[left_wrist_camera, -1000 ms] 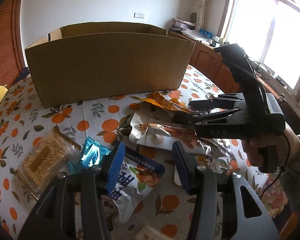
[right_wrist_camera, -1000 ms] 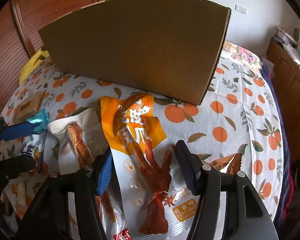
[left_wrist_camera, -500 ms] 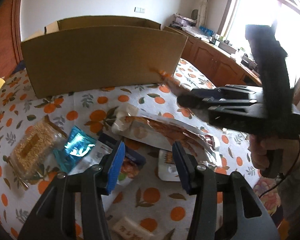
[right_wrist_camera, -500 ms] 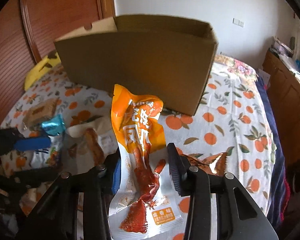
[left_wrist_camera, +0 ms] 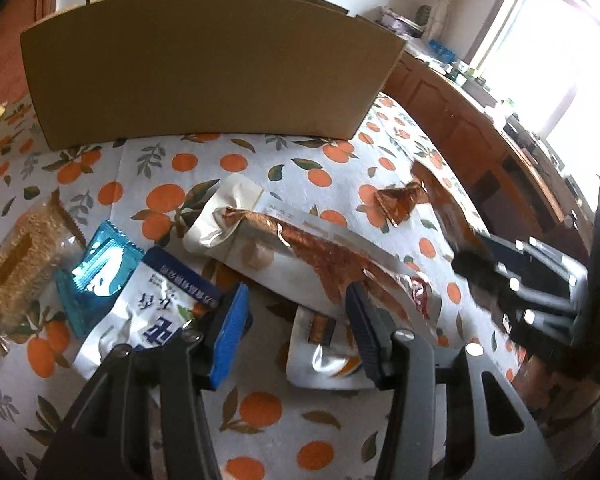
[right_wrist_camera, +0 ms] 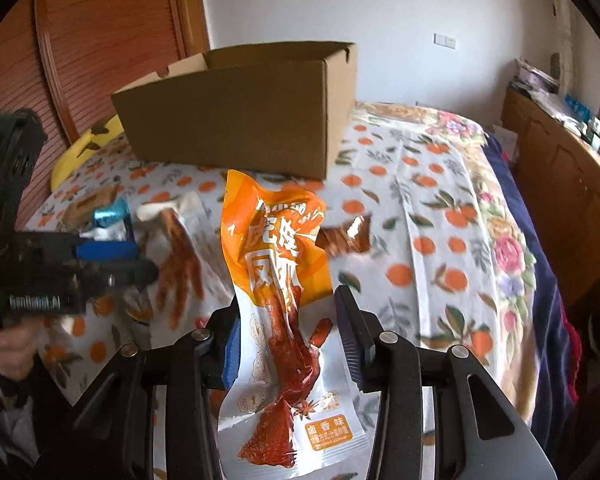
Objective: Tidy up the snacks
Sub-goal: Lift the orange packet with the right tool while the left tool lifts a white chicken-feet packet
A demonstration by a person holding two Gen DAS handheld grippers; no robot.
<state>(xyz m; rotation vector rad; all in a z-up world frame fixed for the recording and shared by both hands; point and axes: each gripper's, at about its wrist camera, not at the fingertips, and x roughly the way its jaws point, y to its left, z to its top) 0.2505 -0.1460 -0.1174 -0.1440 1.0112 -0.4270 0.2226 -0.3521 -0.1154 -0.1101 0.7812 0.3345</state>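
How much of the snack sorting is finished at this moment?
Nothing visibly packed: the cardboard box interior is hidden. In hand: the right hand-held gripper holds the orange packet off the cloth. Left: the blue-white bag, teal packet and long pouch lie loose.

Both wrist views close, angled down; shared cardboard box.

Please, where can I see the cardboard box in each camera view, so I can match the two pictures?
Left wrist view: cardboard box spans the top, its long wall facing the camera.
Right wrist view: upper centre, seen corner-on, open top visible.
Shared landmark: the teal snack packet on the orange-print cloth.
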